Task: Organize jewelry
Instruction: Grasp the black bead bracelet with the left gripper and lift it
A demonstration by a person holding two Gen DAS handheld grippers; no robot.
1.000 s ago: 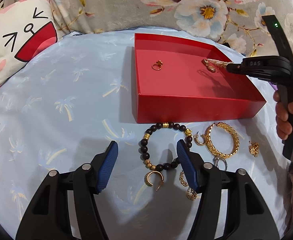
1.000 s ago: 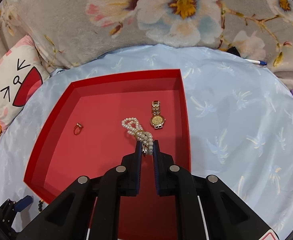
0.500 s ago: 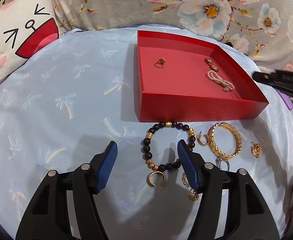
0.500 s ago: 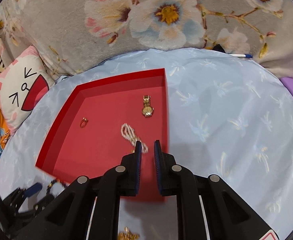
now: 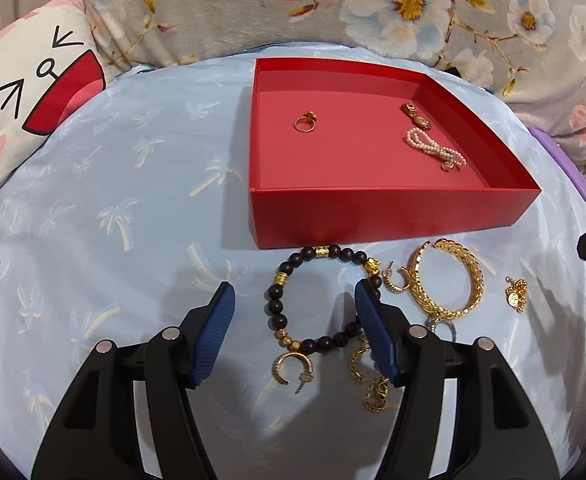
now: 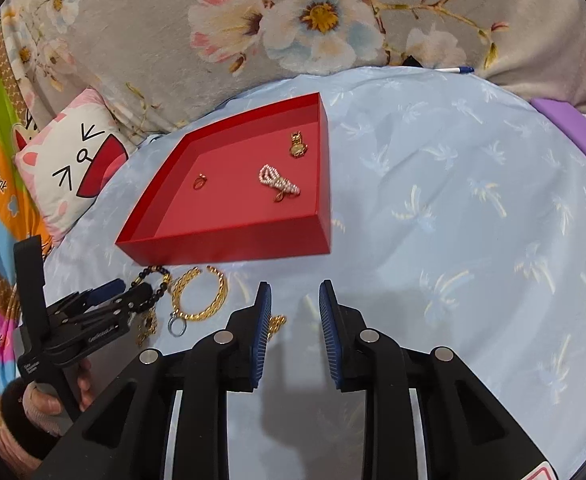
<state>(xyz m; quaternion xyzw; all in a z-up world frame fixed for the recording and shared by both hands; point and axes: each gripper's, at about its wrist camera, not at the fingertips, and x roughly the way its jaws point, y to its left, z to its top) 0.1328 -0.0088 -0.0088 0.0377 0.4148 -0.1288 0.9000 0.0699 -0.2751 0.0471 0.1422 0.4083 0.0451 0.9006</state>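
One red box (image 5: 393, 216) sits on the pale blue palm-print bedsheet (image 5: 113, 200), and everything else is placed from it. Inside the box lie three pieces: one gold ring (image 5: 305, 122) toward its left side, one gold watch (image 5: 413, 114) near the far right corner, and one pearl strand (image 5: 433, 148) just in front of the watch.

In front of the box, on the sheet, loose pieces lie in a row. One dark beaded bracelet (image 5: 317, 300) touches the box's front wall. Nearer the camera than the bracelet lies one gold hoop earring (image 5: 293, 368); a second small hoop (image 5: 397, 280) lies right of the bracelet. Next comes one wide gold bangle (image 5: 449, 280), then one small gold charm (image 5: 517, 294) farthest right.

The left gripper (image 5: 295, 334) stands open and empty over the bracelet. The right gripper (image 6: 295, 332), in front of the box's right corner, is opening with nothing between its pads.

One cartoon-face pillow (image 5: 25, 96) lies well left of the box.
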